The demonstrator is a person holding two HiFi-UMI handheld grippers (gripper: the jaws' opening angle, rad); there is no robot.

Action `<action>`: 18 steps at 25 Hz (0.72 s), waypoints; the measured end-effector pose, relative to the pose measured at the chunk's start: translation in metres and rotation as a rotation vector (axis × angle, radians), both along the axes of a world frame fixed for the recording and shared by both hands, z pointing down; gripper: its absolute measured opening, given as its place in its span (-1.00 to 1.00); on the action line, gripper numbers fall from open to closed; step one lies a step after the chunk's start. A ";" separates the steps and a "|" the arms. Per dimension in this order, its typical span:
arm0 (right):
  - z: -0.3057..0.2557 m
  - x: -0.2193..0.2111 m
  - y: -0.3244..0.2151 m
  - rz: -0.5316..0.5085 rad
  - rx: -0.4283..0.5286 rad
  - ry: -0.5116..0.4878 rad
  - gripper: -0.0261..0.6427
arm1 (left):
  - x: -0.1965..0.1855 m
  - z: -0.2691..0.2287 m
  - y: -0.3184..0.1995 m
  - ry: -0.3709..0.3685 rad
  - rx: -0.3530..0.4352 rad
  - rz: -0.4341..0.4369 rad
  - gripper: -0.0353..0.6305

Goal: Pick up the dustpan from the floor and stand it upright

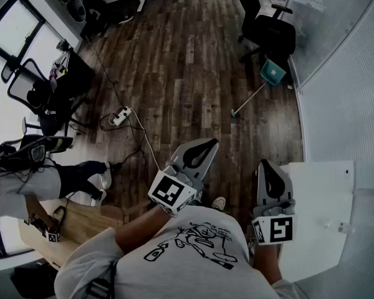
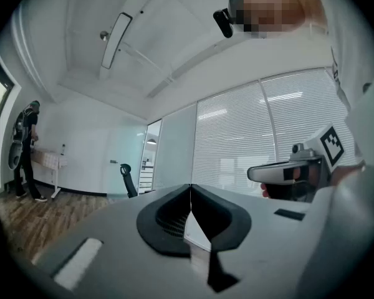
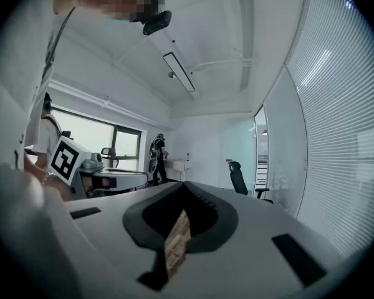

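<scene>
Dark wood floor (image 1: 174,55) runs through the office. Dustpan (image 1: 272,72) lies on it beside a black chair (image 1: 271,33), well ahead of both grippers; what is in it is too small to tell. Left gripper (image 1: 201,145) and right gripper (image 1: 266,167) point level, jaws together, empty. Shirt (image 1: 193,248) hides the near floor.

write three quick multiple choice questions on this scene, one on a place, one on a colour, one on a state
1. Where is the dustpan?
A. on the white table
B. on the floor by the black chair
C. in the left gripper

2. What colour is its pan?
A. red
B. teal
C. yellow

3. How do the jaws of the right gripper stand?
A. shut, empty
B. wide open
C. shut on a cable

Answers: B, it lies on the boards beside the chair's base; B, the pan is teal; A, the jaws meet with nothing between them.
</scene>
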State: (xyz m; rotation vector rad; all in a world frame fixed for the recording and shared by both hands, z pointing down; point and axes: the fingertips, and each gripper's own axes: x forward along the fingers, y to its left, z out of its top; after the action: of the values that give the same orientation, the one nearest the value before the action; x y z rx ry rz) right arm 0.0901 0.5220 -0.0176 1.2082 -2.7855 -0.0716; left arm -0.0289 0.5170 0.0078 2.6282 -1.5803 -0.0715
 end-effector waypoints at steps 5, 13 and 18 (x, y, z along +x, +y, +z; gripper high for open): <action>-0.006 -0.012 0.004 0.008 0.010 -0.018 -0.91 | -0.011 -0.005 0.003 0.006 0.009 0.006 -0.89; 0.000 -0.040 0.013 0.047 -0.001 -0.045 -0.91 | -0.041 0.000 0.009 0.007 0.002 0.020 -0.89; 0.009 -0.050 0.015 0.071 -0.016 -0.049 -0.91 | -0.055 0.007 0.009 0.014 -0.008 0.021 -0.89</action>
State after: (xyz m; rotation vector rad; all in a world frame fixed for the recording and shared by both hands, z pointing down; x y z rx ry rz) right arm 0.0400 0.5372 -0.0083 1.3209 -2.7756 -0.0151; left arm -0.0839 0.5262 0.0144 2.6322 -1.5450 -0.0817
